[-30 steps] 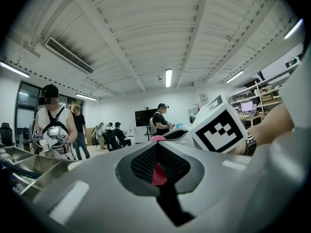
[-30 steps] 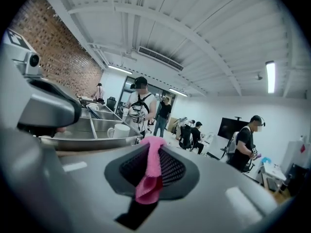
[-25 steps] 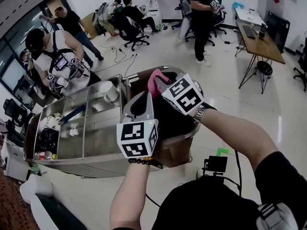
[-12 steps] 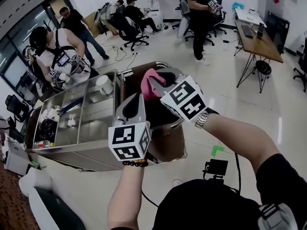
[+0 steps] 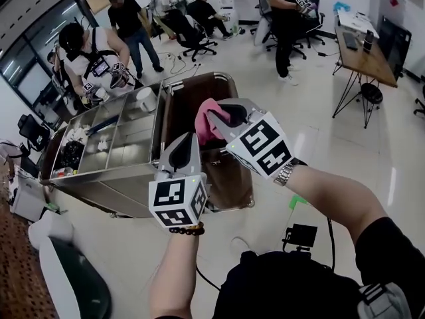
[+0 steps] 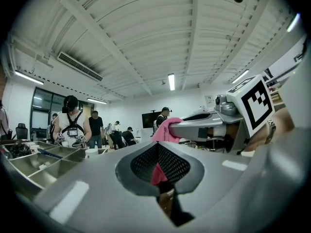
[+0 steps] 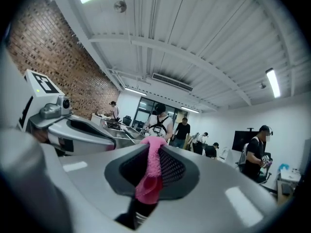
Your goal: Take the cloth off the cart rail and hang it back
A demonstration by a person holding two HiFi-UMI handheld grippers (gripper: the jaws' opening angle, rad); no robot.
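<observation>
Pink cloth being held up over the cart

The right gripper (image 5: pixel 214 116) is pinching the pink cloth (image 5: pixel 204 123) in its narrow jaws, holding it above the brown end of the cart (image 5: pixel 199 78). The left gripper (image 5: pixel 182 145) is hovering just beside the cloth, jaws pressed together.

right gripper (image 7: pixel 154 147): fingers (image 7: pixel 182 174) pressed together on the pink cloth (image 7: pixel 148 178) | cloth: bunched between the pads, draped over the tips | left gripper (image 7: pixel 109 141): just beside, at left | behind: cart trays (image 7: pixel 121 132), people (image 7: pixel 159 123), brick wall (image 7: pixel 58 62)
</observation>
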